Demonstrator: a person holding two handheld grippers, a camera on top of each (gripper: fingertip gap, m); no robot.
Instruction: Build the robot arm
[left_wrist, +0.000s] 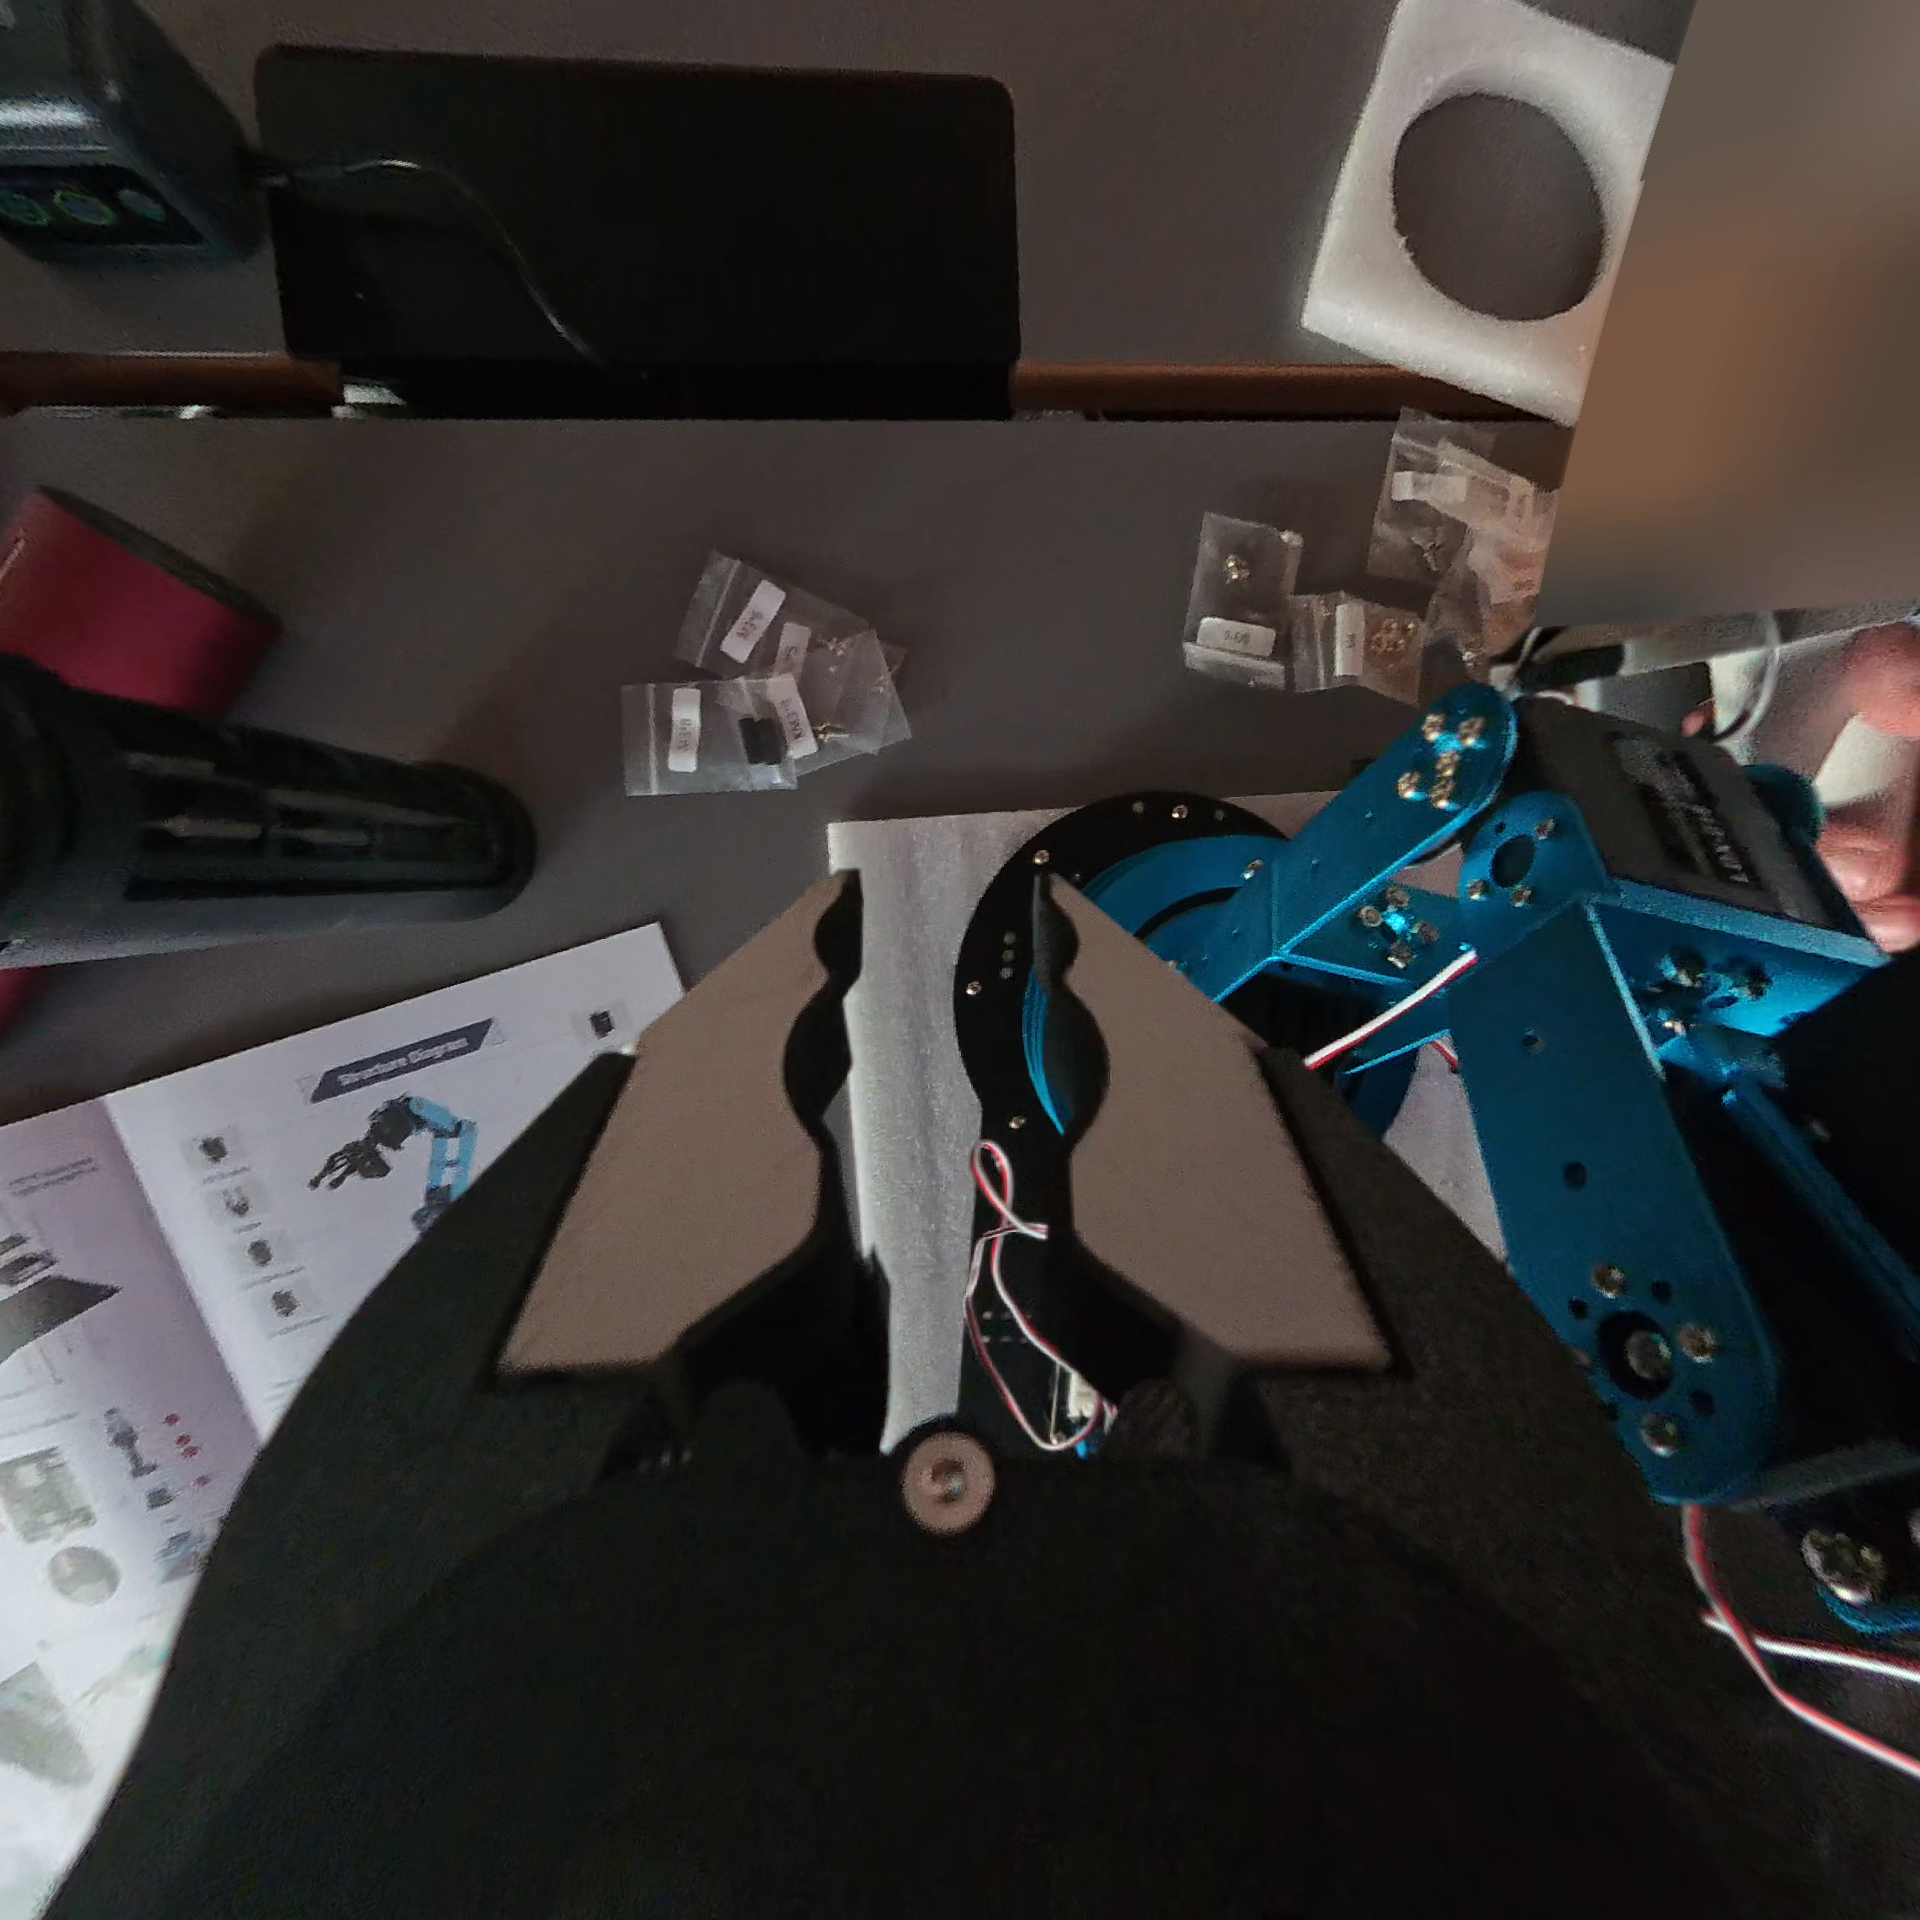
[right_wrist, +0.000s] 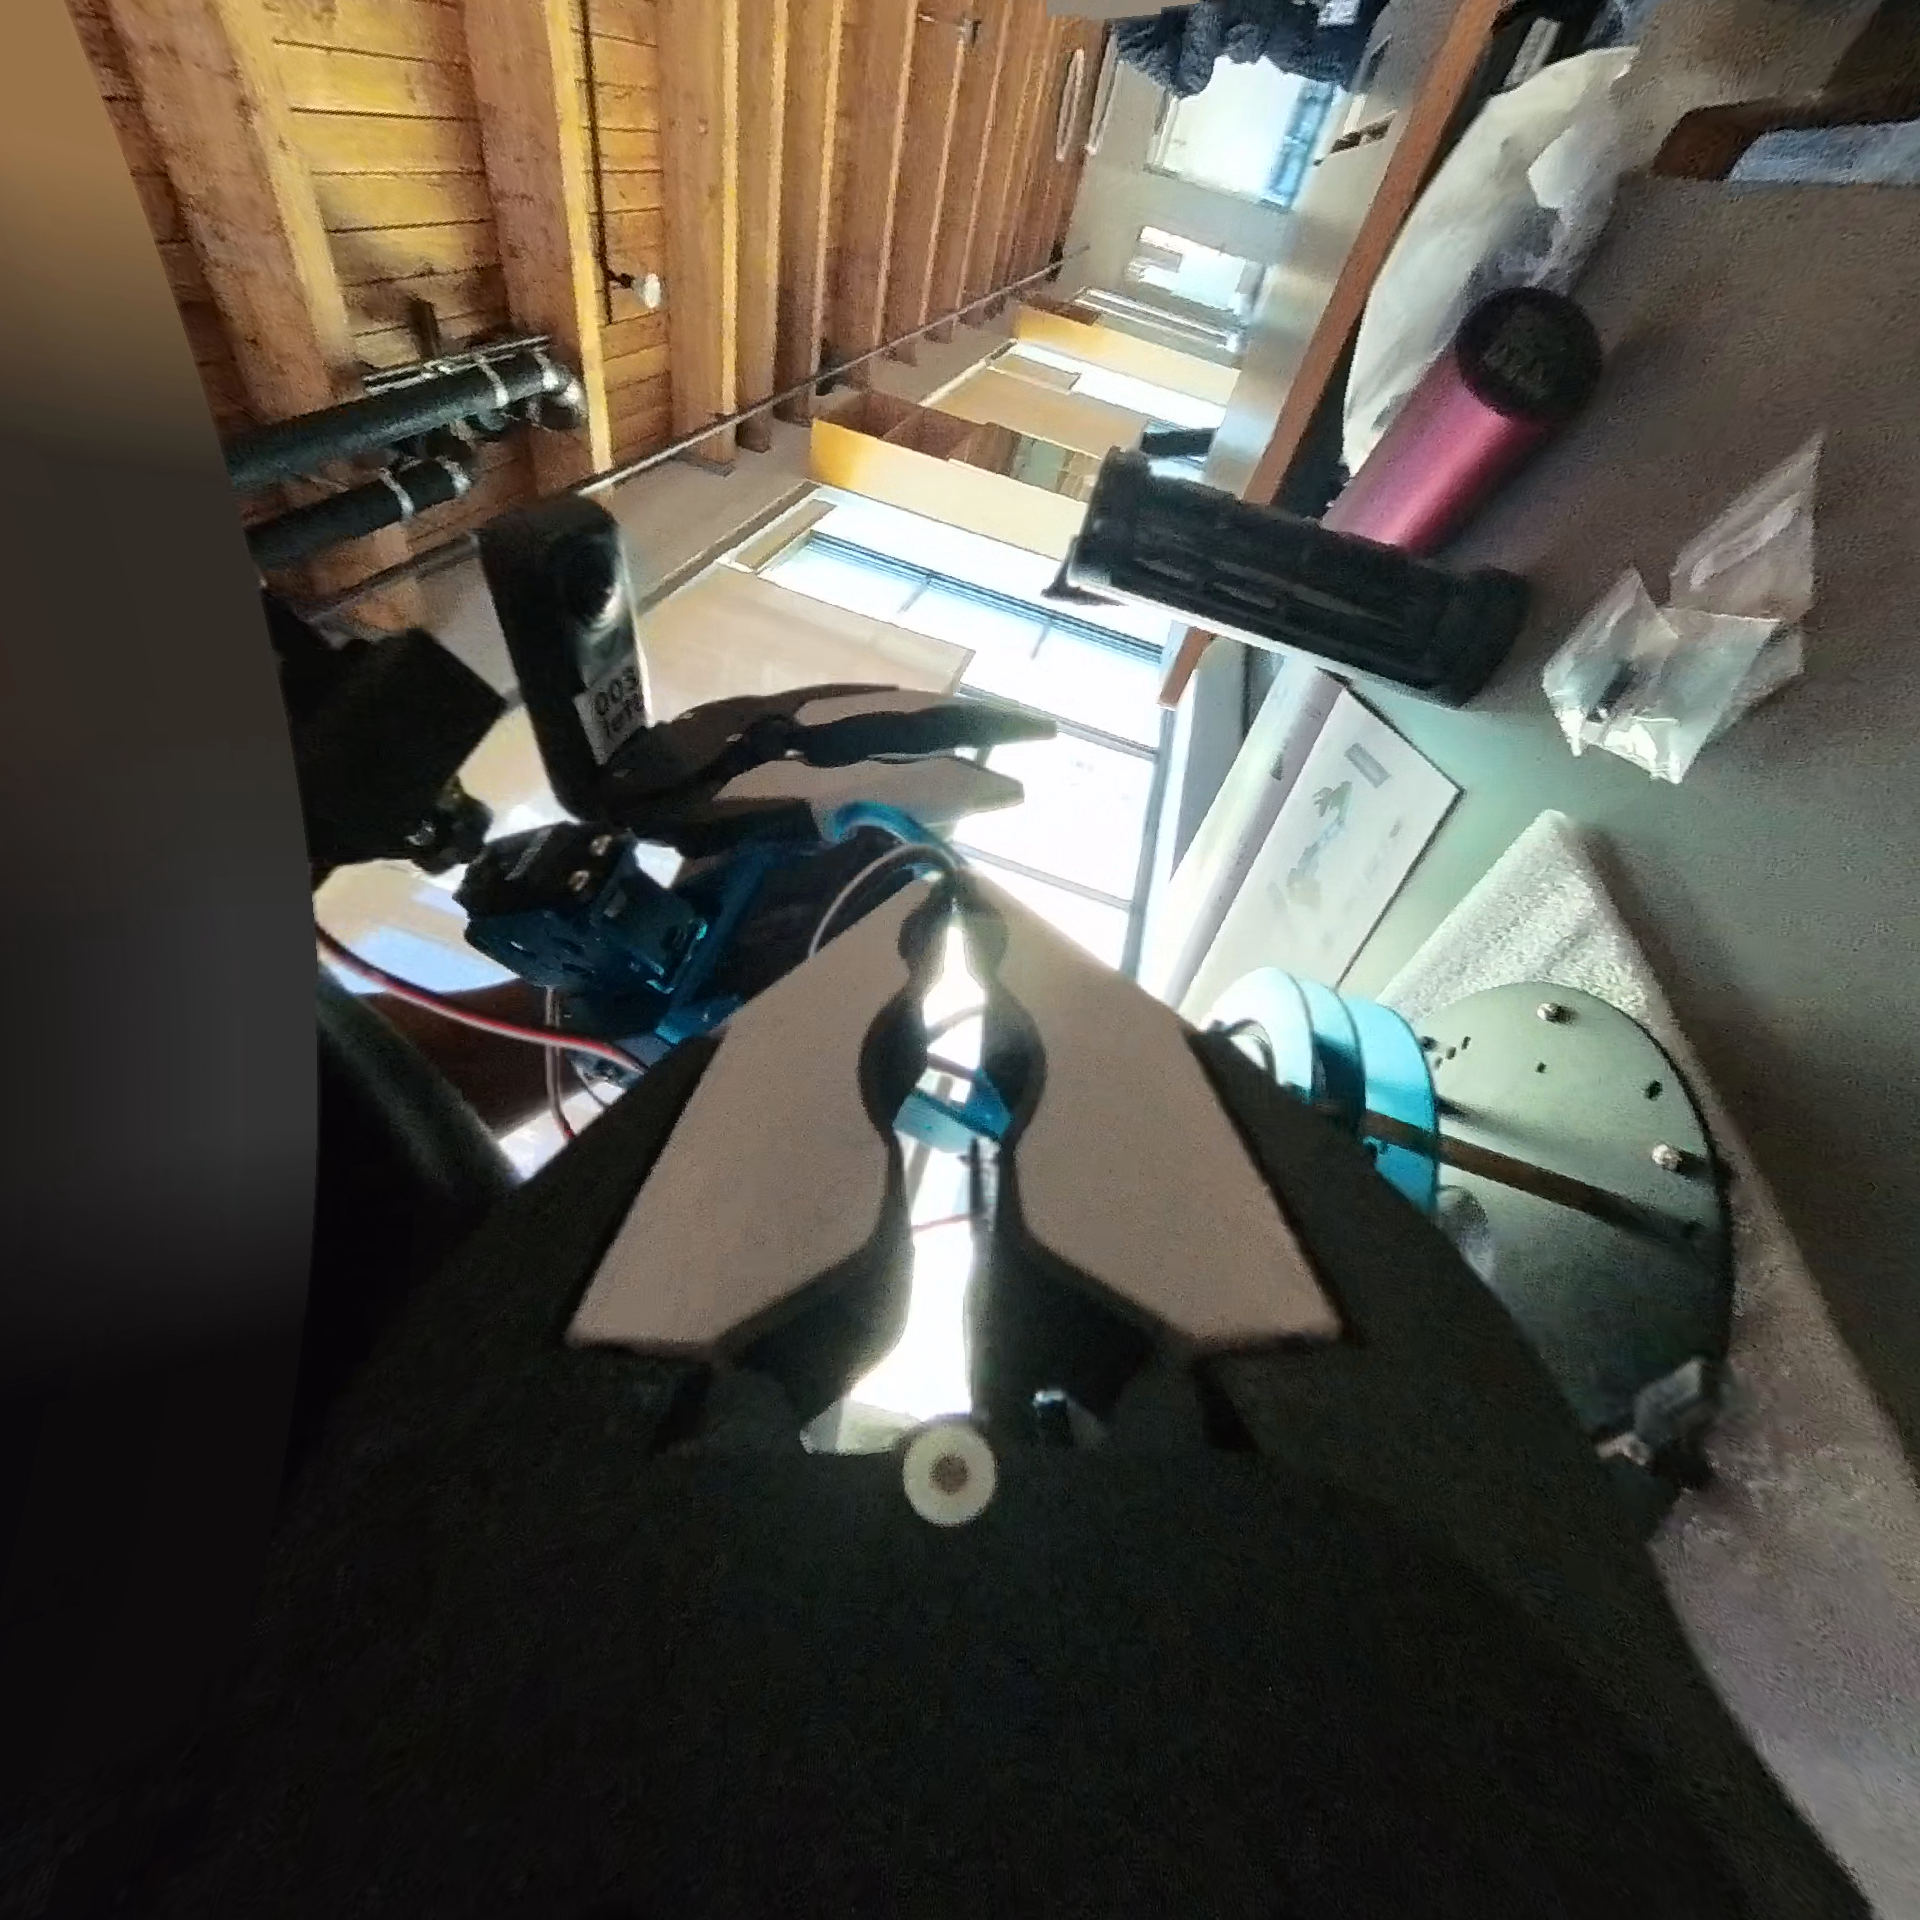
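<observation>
The left gripper (left_wrist: 951, 914) hovers spread over the black round base (left_wrist: 997, 935) of a blue robot arm kit (left_wrist: 1538, 1039) (lying on white foam (left_wrist: 904, 1039)). The kit's long axis slants toward the right gripper (right_wrist: 940, 914), whose tips are nearly pressed together; whether they pinch its white wire (right_wrist: 883, 873) I cannot tell.

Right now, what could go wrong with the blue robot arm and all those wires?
The left gripper is open around the round black base; its fingers might snag the red-and-white servo wire. The blue robot arm leans tilted over the white foam sheet and could tip. The right gripper, nearly shut, sits by thin wires.
</observation>
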